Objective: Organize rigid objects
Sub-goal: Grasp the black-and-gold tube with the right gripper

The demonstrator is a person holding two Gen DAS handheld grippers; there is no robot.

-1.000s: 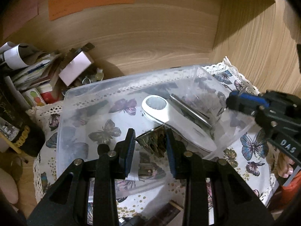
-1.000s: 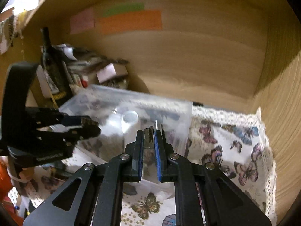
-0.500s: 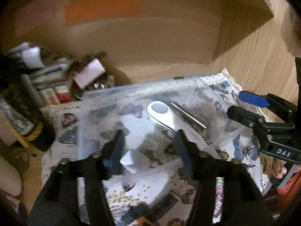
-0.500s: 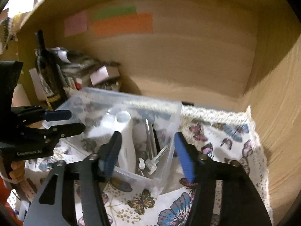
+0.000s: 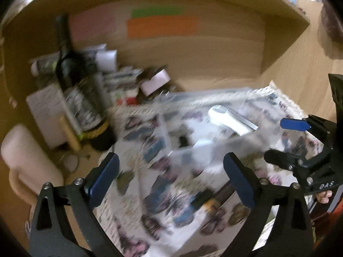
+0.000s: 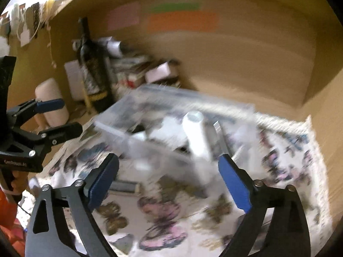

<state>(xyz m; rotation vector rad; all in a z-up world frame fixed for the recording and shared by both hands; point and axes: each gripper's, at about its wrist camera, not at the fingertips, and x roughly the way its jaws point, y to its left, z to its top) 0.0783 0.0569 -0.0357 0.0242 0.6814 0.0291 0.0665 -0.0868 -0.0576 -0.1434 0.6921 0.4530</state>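
A clear plastic bin (image 5: 214, 98) stands on the butterfly-print cloth (image 5: 163, 194). It holds a white magnifier-like tool (image 5: 227, 120) and a metal blade (image 5: 246, 122). In the right wrist view the bin (image 6: 171, 98) shows the white tool (image 6: 197, 137) and the blade (image 6: 220, 137). My left gripper (image 5: 171, 171) is open and empty, in front of the bin. My right gripper (image 6: 169, 169) is open and empty near the bin's front wall. Each gripper shows in the other view: the right one (image 5: 287, 143), the left one (image 6: 57, 117). Both views are blurred.
A dark wine bottle (image 5: 79, 90) stands left of the bin, with stacked boxes and papers (image 5: 128, 81) behind. A cream jug (image 5: 27, 162) sits at the far left. Wooden walls close the back and right. Coloured notes (image 5: 163, 25) hang on the back wall.
Both grippers have opened wide, dropped their small metal pieces into the bin, and pulled back from it. The views now swing left.
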